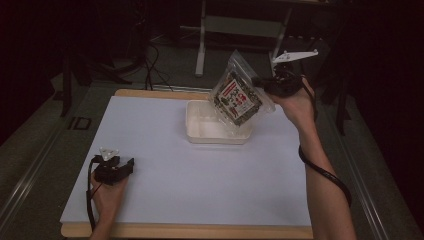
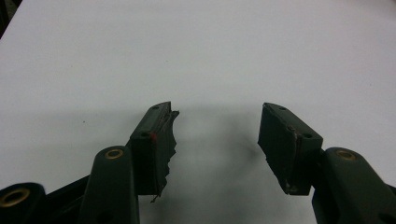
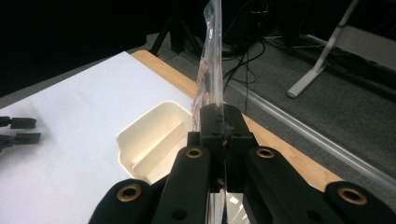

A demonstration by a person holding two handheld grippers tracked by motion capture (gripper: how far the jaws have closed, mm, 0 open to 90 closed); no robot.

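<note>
Holding a clear bag (image 1: 237, 95) by one edge, the right claw (image 1: 265, 86) is pinched fully together on the plastic. In the right gripper view the bag (image 3: 212, 56) shows edge-on, a thin sheet rising straight up from between the closed pads (image 3: 223, 122). In the high view the bag hangs tilted, its printed label with red and dark patches facing the camera, its lower corner over the tray (image 1: 200, 131). Whether that corner touches the tray rim I cannot tell.

The tray is cream, rectangular, shallow, and sits on the far middle part of the white tabletop (image 1: 200, 185). The right gripper view shows a step or ridge along the tray's (image 3: 140, 135) inner floor. The bag is raised over the tray's right half, not lying in it.

The right hand (image 1: 295, 105) comes in from the right side, its cable looping down along the forearm; the grey three-cornered plate (image 1: 295, 55) sticks up above the claw.

The left claw (image 1: 131, 164) rests low at the near left of the tabletop, well apart from the tray and bag. Its jaws stand wide apart with nothing between them: the left gripper view shows bare white tabletop (image 2: 215, 56) in the gap. The inner pad of one finger (image 2: 163, 140) looks ragged and torn along its edge. The left hand (image 1: 107, 192) grips the tool body from behind.
</note>
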